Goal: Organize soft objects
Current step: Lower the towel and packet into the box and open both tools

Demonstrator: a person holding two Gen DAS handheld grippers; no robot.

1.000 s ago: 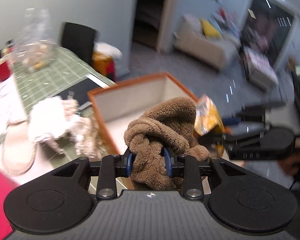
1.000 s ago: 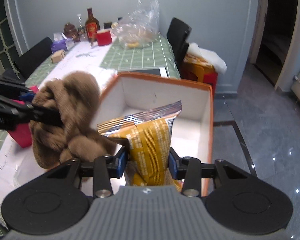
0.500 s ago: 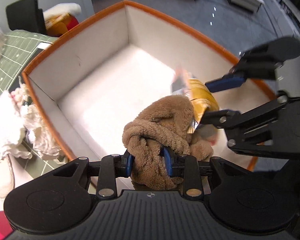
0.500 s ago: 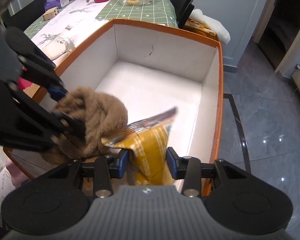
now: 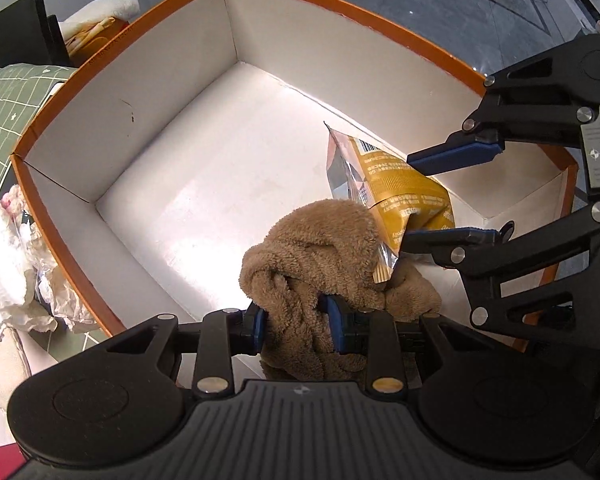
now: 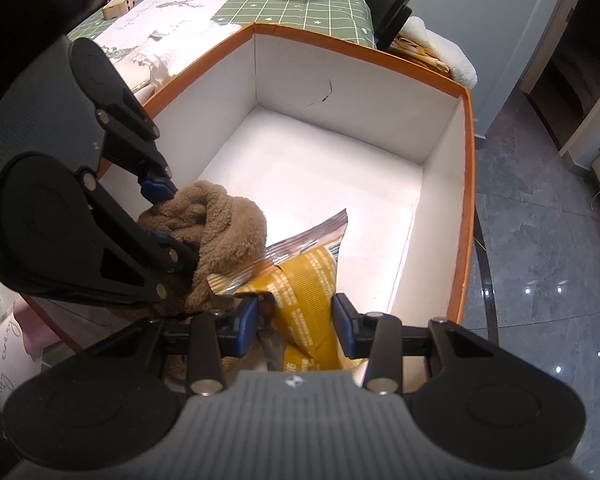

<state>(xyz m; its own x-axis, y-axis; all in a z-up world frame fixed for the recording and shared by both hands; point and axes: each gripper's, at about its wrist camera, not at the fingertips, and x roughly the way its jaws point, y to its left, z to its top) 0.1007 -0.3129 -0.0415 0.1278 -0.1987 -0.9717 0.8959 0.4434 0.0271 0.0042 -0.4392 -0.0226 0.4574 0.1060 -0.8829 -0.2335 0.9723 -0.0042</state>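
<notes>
Both tools look alike. The left gripper [image 5: 296,326] has a grey ribbed housing with a small round emblem near its front edge, flanked by two black rounded lobes with embossed discs. Black linkage bars carry silver screw heads and end in blue pads [image 5: 337,322]. The right gripper [image 6: 296,326] shows the same

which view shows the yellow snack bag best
The left wrist view: the yellow snack bag shows side-on, almost whole, above the brown plush cloth. The right wrist view shows the bag end-on between the right gripper fingers.
</notes>
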